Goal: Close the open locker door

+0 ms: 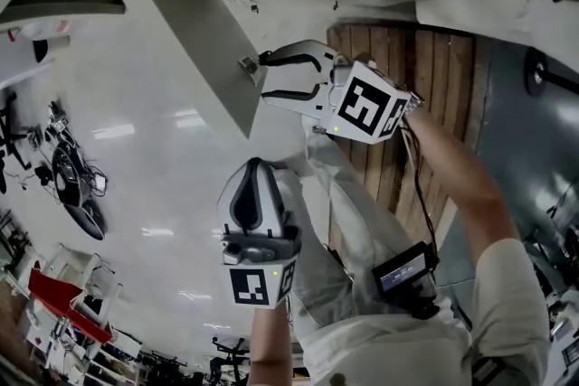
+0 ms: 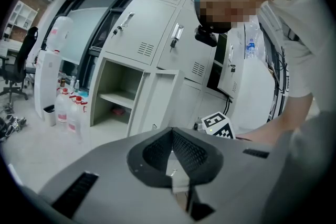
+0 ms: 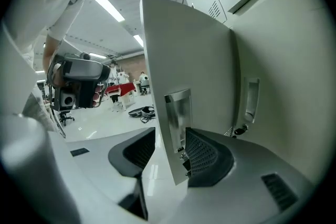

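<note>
both fingers of the right gripper (image 1: 271,75) stand wide, straddling the free edge of the open locker door (image 1: 181,41) unclamped. a careless push may slip off, leaving it ajar. left gripper (image 1: 257,169), below the door, is pinched together, empty.

the right tongs (image 3: 167,157) stand wide apart astride the open locker door (image 3: 194,55), beside its metal plate (image 3: 177,113).
</note>
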{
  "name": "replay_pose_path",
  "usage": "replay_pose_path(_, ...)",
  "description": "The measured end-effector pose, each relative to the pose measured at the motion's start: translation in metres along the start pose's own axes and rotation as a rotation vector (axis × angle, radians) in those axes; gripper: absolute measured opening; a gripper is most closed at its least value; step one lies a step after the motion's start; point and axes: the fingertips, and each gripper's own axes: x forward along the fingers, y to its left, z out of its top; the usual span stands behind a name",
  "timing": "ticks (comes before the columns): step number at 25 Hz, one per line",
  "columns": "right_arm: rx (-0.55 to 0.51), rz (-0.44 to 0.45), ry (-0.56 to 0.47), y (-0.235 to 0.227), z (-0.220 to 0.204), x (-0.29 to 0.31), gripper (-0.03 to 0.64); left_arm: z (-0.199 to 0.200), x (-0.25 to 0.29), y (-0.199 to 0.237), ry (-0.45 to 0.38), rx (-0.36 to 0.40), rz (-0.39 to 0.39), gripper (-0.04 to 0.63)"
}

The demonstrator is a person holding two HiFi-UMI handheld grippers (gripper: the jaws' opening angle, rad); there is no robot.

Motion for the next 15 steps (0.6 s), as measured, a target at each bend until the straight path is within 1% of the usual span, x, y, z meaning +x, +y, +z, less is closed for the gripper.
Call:
replay_pose_path(4, -0.072, 0.048, 0.036, 0.001, -0.003, 0.013, 0.164, -0.007, 0.002, 0.003, 0.009, 0.013, -0.019, 0.008)
replay_pose_path(7, -0.112, 0.047, 0.042, 0.004, -0.002, 0.019, 0.163, -0.007, 0.001, 0.006, 0.0, 0.021, -0.026, 0.008)
replay_pose_path(10, -0.126, 0.051, 0.038, 0.007, 0.001, 0.024, 0.163, -0.006, 0.0, 0.012, -0.023, 0.021, -0.007, 0.008)
replay_pose_path(15, -0.128, 0.076, 0.029, 0.014, 0.005, 0.039, 0.163, -0.017, -0.007, 0.027, -0.011, -0.003, 0.04, 0.008)
